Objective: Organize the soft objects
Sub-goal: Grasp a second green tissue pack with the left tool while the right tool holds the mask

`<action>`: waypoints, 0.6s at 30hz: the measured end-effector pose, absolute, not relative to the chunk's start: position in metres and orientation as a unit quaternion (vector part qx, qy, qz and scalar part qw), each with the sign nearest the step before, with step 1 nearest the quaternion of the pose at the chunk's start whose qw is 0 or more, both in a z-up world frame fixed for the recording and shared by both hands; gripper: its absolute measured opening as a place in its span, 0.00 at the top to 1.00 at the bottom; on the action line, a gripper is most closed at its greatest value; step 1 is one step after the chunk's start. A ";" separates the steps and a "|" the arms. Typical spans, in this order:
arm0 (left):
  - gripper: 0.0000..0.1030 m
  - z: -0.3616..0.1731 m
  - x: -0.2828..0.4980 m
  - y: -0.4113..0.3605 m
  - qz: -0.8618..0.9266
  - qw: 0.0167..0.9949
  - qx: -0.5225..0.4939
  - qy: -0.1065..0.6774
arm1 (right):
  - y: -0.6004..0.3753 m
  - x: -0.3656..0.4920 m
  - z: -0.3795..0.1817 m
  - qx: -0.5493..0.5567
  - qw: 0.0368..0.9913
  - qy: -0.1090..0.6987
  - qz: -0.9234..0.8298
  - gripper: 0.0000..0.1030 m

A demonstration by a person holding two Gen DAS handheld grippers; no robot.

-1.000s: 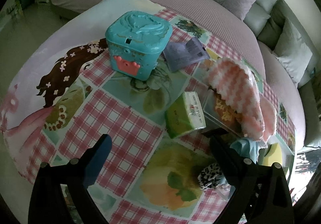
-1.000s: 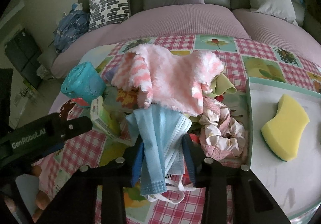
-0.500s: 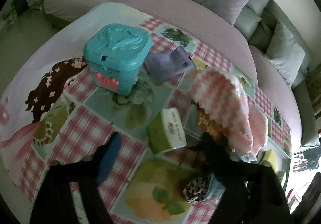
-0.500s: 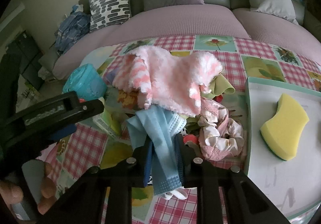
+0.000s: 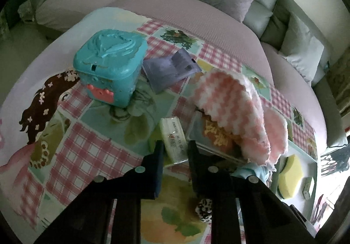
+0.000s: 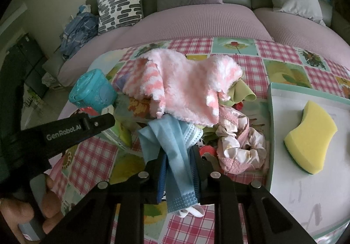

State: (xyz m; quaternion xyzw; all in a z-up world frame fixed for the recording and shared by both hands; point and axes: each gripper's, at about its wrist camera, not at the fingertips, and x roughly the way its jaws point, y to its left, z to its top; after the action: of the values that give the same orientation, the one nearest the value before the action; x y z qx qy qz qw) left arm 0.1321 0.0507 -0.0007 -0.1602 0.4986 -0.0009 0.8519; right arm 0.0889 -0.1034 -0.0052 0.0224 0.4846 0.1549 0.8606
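My left gripper (image 5: 174, 152) has its jaws closing on a small green tissue pack (image 5: 172, 139) that lies on the patterned tablecloth; both pads touch its sides. Just right of the pack, a pink-and-white fluffy towel (image 5: 231, 99) drapes over a clear box. In the right wrist view, my right gripper (image 6: 178, 156) is shut on a light blue face mask (image 6: 172, 134), which hangs bunched between the fingers in front of the towel (image 6: 186, 86). A pink floral scrunchie (image 6: 240, 147) lies to the right of the mask.
A teal lidded box (image 5: 109, 64) and a purple pouch (image 5: 170, 67) sit at the back left. A white tray (image 6: 284, 200) on the right holds a yellow sponge (image 6: 310, 141). A leopard scrunchie (image 5: 204, 209) lies near the left gripper. A sofa curves behind the table.
My left gripper moved forward to the tissue pack and its wide jaws came together around it. The right gripper stayed in place and tightened on the mask.
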 end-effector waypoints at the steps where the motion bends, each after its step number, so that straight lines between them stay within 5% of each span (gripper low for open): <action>1: 0.78 0.000 0.132 0.052 0.000 0.852 -0.160 0.498 | -0.103 0.089 -0.005 0.022 0.861 0.485 0.155 0.79; 11: 0.79 0.016 0.115 0.060 0.013 0.863 -0.160 0.480 | -0.104 0.082 0.003 0.031 0.863 0.475 0.169 0.80; 14: 0.96 0.023 0.112 0.061 0.013 0.867 -0.163 0.470 | -0.106 0.078 0.006 0.036 0.863 0.473 0.172 0.80; 18: 0.96 0.034 0.105 0.061 0.010 0.875 -0.164 0.456 | -0.108 0.072 0.016 0.036 0.868 0.462 0.179 0.82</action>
State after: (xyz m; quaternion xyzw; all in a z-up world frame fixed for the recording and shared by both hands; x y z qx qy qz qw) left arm 0.1051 0.0611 0.0336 -0.1635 0.4565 0.0096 0.8745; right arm 0.0722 -0.1080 0.0161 0.0356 0.4615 0.1790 0.8681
